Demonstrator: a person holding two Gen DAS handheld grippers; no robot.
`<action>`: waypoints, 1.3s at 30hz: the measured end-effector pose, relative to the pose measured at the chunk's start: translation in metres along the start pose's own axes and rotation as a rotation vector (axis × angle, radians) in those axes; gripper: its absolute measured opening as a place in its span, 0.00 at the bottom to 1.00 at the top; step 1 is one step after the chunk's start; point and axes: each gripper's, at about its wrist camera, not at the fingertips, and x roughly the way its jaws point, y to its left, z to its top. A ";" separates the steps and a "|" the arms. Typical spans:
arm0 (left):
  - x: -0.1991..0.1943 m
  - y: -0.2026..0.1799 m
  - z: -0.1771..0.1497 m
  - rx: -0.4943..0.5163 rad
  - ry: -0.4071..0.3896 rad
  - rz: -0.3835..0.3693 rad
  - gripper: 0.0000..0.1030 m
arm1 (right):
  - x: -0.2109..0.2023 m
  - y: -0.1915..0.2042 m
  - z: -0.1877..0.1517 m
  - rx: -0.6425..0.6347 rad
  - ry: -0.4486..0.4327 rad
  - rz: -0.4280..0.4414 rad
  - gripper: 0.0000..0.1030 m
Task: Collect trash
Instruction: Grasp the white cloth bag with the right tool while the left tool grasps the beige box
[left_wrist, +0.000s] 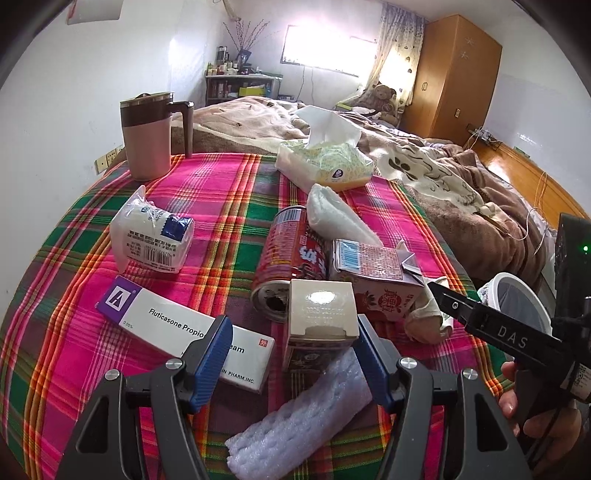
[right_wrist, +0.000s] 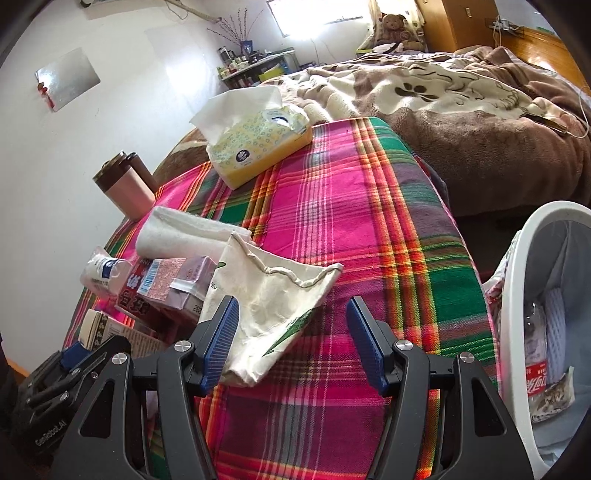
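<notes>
My left gripper (left_wrist: 295, 356) is open over the plaid tablecloth (left_wrist: 229, 192). A small beige box (left_wrist: 321, 310) stands between its blue pads, close to the right pad, and a white foam net (left_wrist: 306, 417) lies under them. Behind the box lie a red can (left_wrist: 291, 254) on its side and a pink drink carton (left_wrist: 373, 273). My right gripper (right_wrist: 293, 341) is open, with a crumpled cream paper bag (right_wrist: 269, 295) reaching in beside its left pad. A white trash bin (right_wrist: 524, 258) at the table's right edge holds a cola bottle (right_wrist: 535, 365) and a foam net.
A medicine box (left_wrist: 177, 328), a plastic-wrapped white roll (left_wrist: 151, 236), a tissue pack (left_wrist: 325, 162), a folded white sheet (left_wrist: 340, 214) and a brown mug (left_wrist: 147, 136) lie on the table. A bed with a brown blanket (right_wrist: 480, 140) stands behind it.
</notes>
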 end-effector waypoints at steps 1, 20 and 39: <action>0.001 -0.001 0.000 0.007 -0.001 0.004 0.64 | 0.001 0.000 0.000 0.004 0.003 0.002 0.60; 0.005 -0.007 -0.001 0.019 0.005 -0.004 0.39 | 0.006 0.006 -0.002 -0.027 0.013 -0.004 0.16; -0.016 -0.020 0.000 0.046 -0.043 0.005 0.31 | -0.029 0.011 -0.001 -0.104 -0.119 -0.050 0.07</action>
